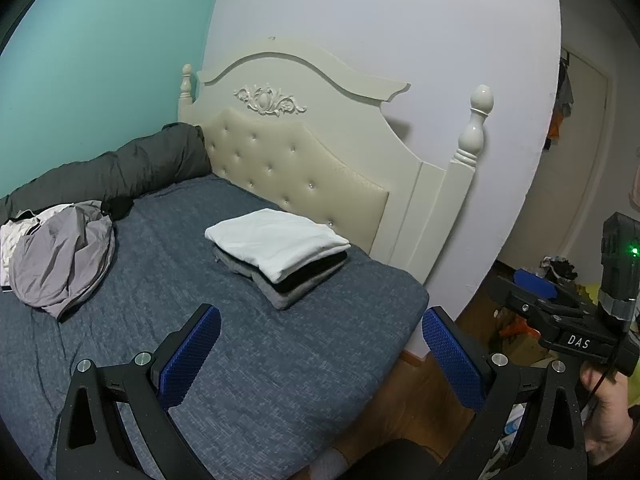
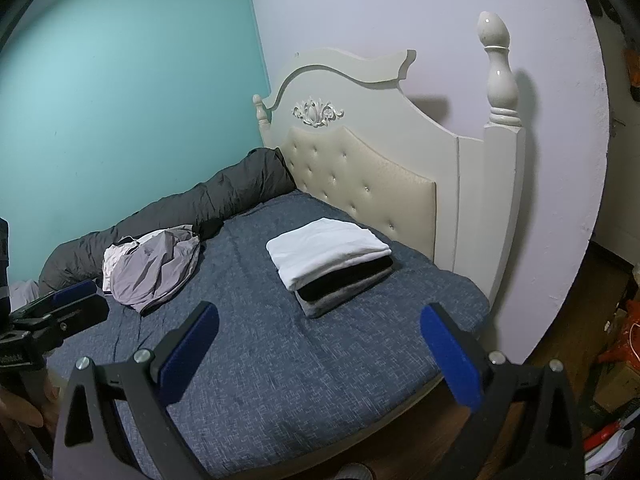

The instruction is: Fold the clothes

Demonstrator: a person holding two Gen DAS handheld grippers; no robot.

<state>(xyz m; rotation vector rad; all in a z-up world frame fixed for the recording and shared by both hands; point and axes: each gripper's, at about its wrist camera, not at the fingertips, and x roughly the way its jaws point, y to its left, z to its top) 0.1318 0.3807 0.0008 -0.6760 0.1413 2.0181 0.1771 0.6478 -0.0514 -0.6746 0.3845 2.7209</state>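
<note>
A neat stack of folded clothes (image 1: 280, 254) (image 2: 330, 260), white on top of black and grey, lies on the blue bed near the headboard. A crumpled grey and white heap of clothes (image 1: 60, 256) (image 2: 154, 270) sits at the left by a dark rolled duvet. My left gripper (image 1: 320, 354) hangs open over the bed's near part, nothing between its blue pads (image 1: 192, 360). My right gripper (image 2: 320, 354) is open too, empty, above the bed's front corner. Each gripper shows at the edge of the other's view: the right gripper (image 1: 560, 312), the left gripper (image 2: 60, 308).
A cream tufted headboard (image 1: 304, 160) with tall posts backs the bed. A dark rolled duvet (image 1: 120, 168) runs along the teal wall. The bed sheet (image 2: 280, 360) ends at a wooden floor at right, where boxes and clutter (image 2: 616, 360) stand. A hand (image 1: 608, 412) holds the right gripper.
</note>
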